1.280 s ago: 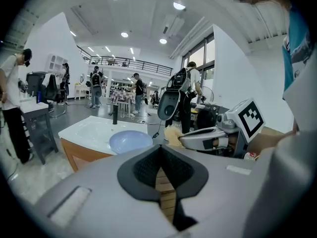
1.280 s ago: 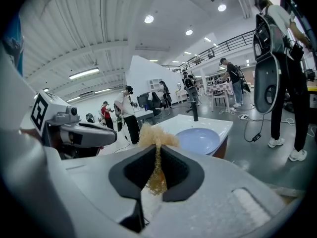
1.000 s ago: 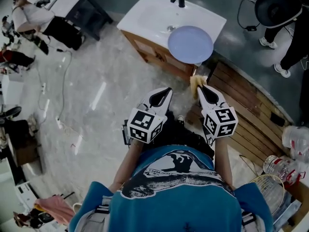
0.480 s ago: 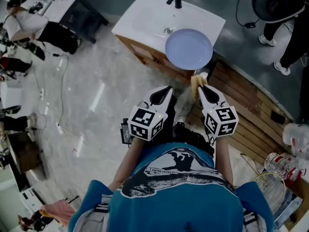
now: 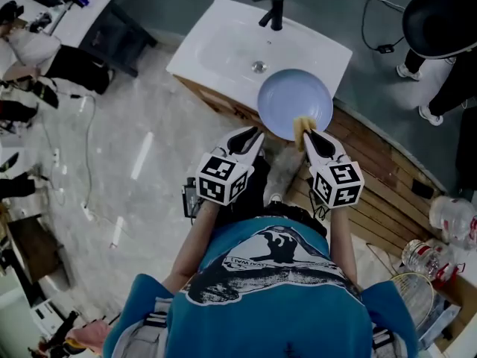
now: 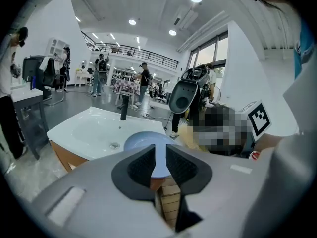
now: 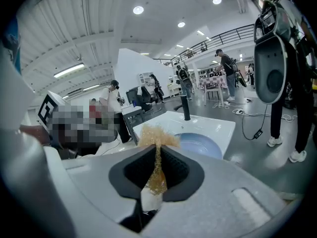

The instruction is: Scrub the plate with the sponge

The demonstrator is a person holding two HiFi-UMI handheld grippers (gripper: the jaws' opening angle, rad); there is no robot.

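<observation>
Jaws of your empty left gripper (image 5: 253, 131) are opening, and the one plate (image 5: 294, 99) on the rim of the sink (image 5: 205, 39) now lies nearer than a second ago, so scrubbing looks about to start, with the one sponge (image 5: 300, 126) pinched in your right gripper (image 5: 308, 133) at the plate's near edge.

We see a round, pale blue plate (image 5: 295, 99) lying flat on the near right corner of the white sink (image 5: 223, 36), its near rim past the edge. The tan, fibrous sponge (image 5: 301, 127) is pinched thin in the right gripper (image 5: 307, 134), its frayed end sticking out over the plate's near rim. We cannot tell whether the two touch.
</observation>
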